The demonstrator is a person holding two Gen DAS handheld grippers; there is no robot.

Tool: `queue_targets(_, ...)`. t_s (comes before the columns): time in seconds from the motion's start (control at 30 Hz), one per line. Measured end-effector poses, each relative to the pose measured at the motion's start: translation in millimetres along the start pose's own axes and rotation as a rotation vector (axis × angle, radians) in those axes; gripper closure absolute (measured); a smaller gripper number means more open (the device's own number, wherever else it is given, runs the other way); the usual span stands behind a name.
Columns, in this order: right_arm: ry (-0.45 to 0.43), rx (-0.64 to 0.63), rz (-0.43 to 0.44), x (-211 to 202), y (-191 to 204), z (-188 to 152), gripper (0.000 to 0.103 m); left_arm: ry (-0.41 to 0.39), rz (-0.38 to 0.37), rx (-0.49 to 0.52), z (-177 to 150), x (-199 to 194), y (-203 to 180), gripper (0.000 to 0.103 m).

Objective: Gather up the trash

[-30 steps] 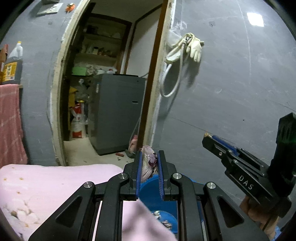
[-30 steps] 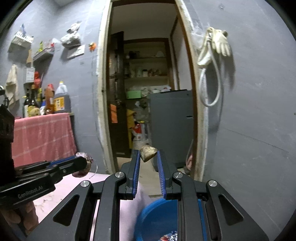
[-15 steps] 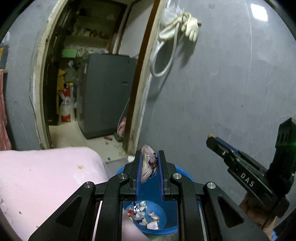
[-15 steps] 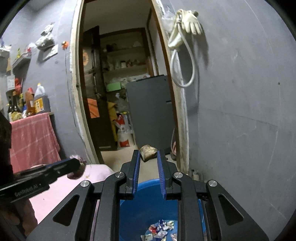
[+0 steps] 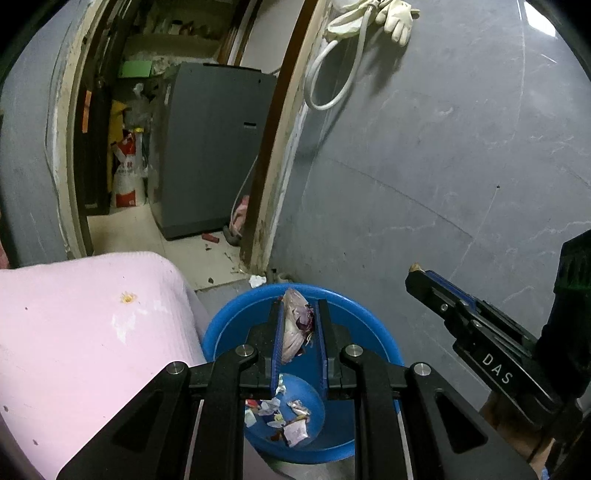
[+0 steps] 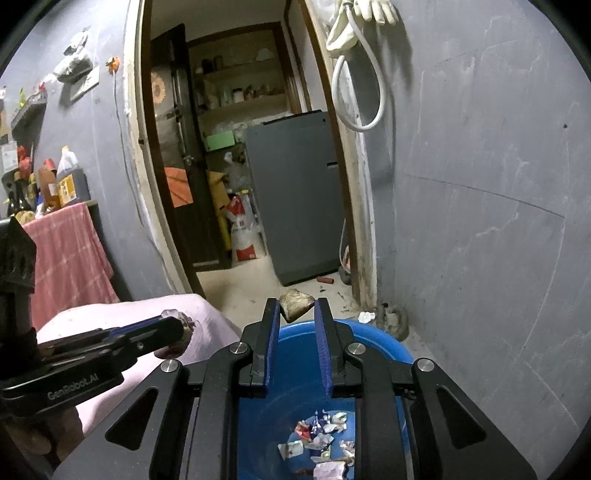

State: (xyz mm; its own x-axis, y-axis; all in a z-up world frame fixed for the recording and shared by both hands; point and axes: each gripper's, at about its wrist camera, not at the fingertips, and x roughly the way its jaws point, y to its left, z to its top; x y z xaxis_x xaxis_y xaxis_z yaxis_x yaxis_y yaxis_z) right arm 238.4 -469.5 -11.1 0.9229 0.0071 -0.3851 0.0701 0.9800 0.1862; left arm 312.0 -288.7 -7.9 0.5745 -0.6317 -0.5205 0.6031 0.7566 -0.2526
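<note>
My left gripper (image 5: 298, 308) is shut on a crumpled purple-and-white scrap (image 5: 294, 330), held above the blue basin (image 5: 373, 328) on the floor. My right gripper (image 6: 293, 306) is shut on a small brown crumpled scrap (image 6: 294, 302) at its fingertips, over the near rim of the same blue basin (image 6: 384, 341). Several paper scraps (image 6: 319, 439) lie in the basin's bottom. In the left wrist view the right gripper (image 5: 417, 273) shows at the right, side on. The left gripper (image 6: 177, 325) with its scrap appears low left in the right wrist view.
A pink cloth-covered surface (image 5: 74, 332) lies left of the basin. Behind is a grey wall (image 5: 424, 147) with gloves and a hose (image 5: 354, 22), and a doorway to a grey appliance (image 5: 210, 147). A white scrap (image 5: 256, 280) lies on the floor by the door frame.
Both grippers have sunk and tilted downward, coming over the blue basin, whose inside and scraps now show. Each still holds its scrap.
</note>
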Motion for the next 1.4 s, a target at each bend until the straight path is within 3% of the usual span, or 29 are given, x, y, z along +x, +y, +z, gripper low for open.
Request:
queue_targets(0.3, 0.009, 0.006, -0.013, 3, 0, 2, 0.084, 0.009, 0.006, -0.038, 1, 6, 6, 0.090)
queue_targets(0.63, 0.004, 0.012, -0.014, 3, -1, 3, 0.073, -0.010, 0.022, -0.048, 1, -3, 6, 0.088)
queue_targets(0.77, -0.001, 0.016, -0.016, 2, -3, 3, 0.073, -0.026, 0.031, -0.064, 1, -7, 8, 0.081)
queue_targets(0.93, -0.004, 0.017, -0.016, 2, -4, 3, 0.073, -0.037, 0.047, -0.077, 4, -11, 10, 0.079)
queue_targets(1.17, -0.014, 0.024, -0.020, 0, -6, 6, 0.060, -0.067, 0.092, -0.094, 7, -19, 16, 0.053)
queue_targets(1.23, -0.018, 0.028, -0.023, 0, -7, 7, 0.052, -0.074, 0.130, -0.097, 8, -22, 18, 0.043)
queue_targets(1.3, -0.021, 0.033, -0.026, -1, -7, 7, 0.048, -0.096, 0.177, -0.093, 8, -25, 18, 0.023)
queue_targets(1.4, -0.022, 0.040, -0.030, -1, -8, 8, 0.031, -0.142, 0.231, -0.087, 8, -33, 20, 0.009)
